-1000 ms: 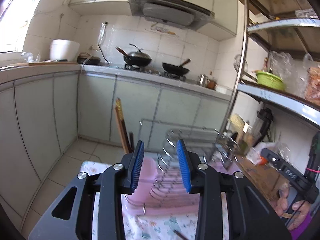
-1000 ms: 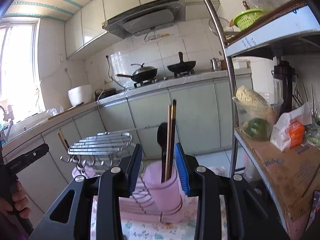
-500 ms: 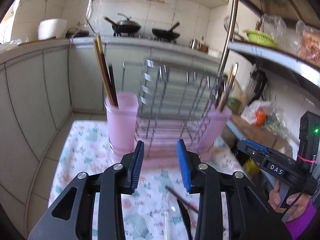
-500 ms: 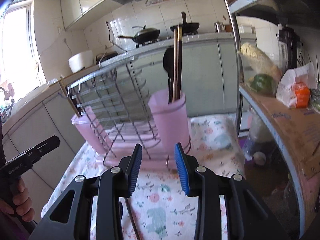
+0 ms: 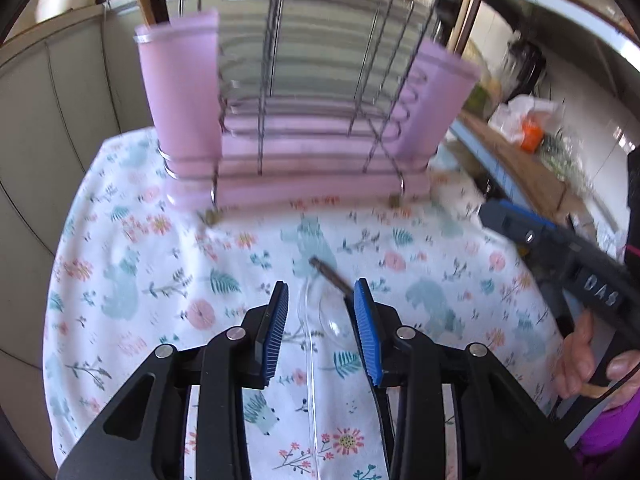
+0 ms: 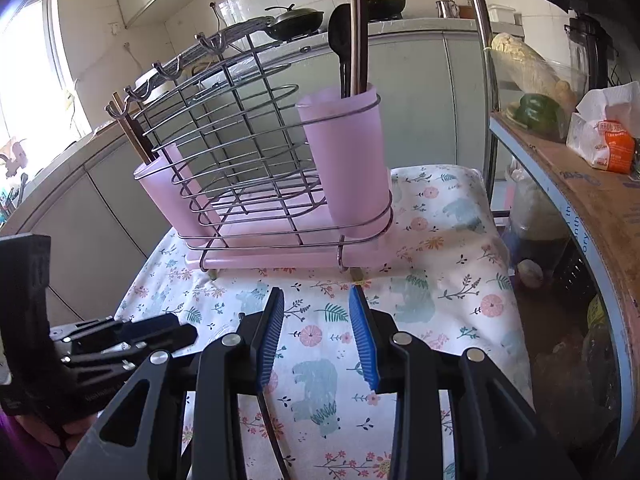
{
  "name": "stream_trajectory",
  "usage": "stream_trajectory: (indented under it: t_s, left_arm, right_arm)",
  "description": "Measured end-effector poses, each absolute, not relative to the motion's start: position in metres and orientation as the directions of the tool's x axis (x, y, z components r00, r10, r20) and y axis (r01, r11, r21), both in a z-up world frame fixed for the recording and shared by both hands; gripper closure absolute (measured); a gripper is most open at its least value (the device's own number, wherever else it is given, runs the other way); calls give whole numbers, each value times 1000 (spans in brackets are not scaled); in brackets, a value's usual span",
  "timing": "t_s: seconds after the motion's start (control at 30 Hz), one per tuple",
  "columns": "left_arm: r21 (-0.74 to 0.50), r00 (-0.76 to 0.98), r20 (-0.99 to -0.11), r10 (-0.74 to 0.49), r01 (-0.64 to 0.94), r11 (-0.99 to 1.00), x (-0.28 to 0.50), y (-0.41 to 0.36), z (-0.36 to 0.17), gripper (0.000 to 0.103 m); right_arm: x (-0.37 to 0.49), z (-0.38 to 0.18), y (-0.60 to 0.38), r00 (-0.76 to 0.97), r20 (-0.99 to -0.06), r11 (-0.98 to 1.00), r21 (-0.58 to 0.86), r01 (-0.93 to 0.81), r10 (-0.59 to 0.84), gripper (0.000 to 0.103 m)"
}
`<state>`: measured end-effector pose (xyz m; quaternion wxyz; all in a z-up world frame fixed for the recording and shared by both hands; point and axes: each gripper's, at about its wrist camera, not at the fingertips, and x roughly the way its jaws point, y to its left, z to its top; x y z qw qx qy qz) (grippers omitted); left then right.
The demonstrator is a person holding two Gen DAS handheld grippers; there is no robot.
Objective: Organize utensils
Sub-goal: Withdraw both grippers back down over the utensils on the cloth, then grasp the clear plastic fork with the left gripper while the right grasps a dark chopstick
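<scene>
Left wrist view: the left gripper (image 5: pixel 321 320) hangs with jaws apart and empty above a clear plastic spoon (image 5: pixel 311 340) on the floral cloth (image 5: pixel 120 272); a brown chopstick (image 5: pixel 330 274) lies just right of it.

Right wrist view: the right gripper (image 6: pixel 316 328) has its jaws parted, gripping nothing. Beyond stands the wire rack (image 6: pixel 240 152); its right pink cup (image 6: pixel 344 160) holds chopsticks (image 6: pixel 358 28) and a black spoon (image 6: pixel 340 40), the left pink cup (image 6: pixel 168 196) more chopsticks.

Clear spoon (image 5: pixel 320 320) flat on cloth, chopstick (image 5: pixel 330 274) beside
</scene>
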<state>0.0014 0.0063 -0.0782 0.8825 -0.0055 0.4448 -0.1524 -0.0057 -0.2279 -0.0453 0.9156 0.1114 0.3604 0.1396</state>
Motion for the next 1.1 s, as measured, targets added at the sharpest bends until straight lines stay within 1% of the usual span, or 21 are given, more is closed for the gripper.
stream_trajectory:
  t_s: [0.3,0.57,0.63,0.7,0.77,0.83,1.1]
  left_arm:
    - [-123,480,-847,-229,242,963,13,-2,-105,69]
    - [-142,482,-844,-236,224,964,18,1,-109,70]
    - [-150,480,-843,-241,222,964,18,2,-109,79]
    - [-152,480,-842,-245,223,963,19,4,-110,93]
    - [-154,486,-838,-249,226,962,18,5,-109,99]
    - [-159,499,-829,-252,223,962,17,8,-106,101]
    - [-194,539,-801,-260,178,965,17,29,-93,102]
  right_arm:
    - [0,-54,-232,678,-643,927,335,-169,356,70]
    - [3,-60,-232,662,-655,924,345,-165,363,70]
    - [3,-61,-230,659,-659,925,341,-168,363,70]
    - [3,-62,-229,655,-663,926,338,-169,362,70]
    - [3,-64,-227,651,-667,926,337,-170,362,70]
    - [3,-64,-226,648,-671,927,335,-171,362,70]
    - [4,-67,-218,630,-687,928,325,-179,362,70]
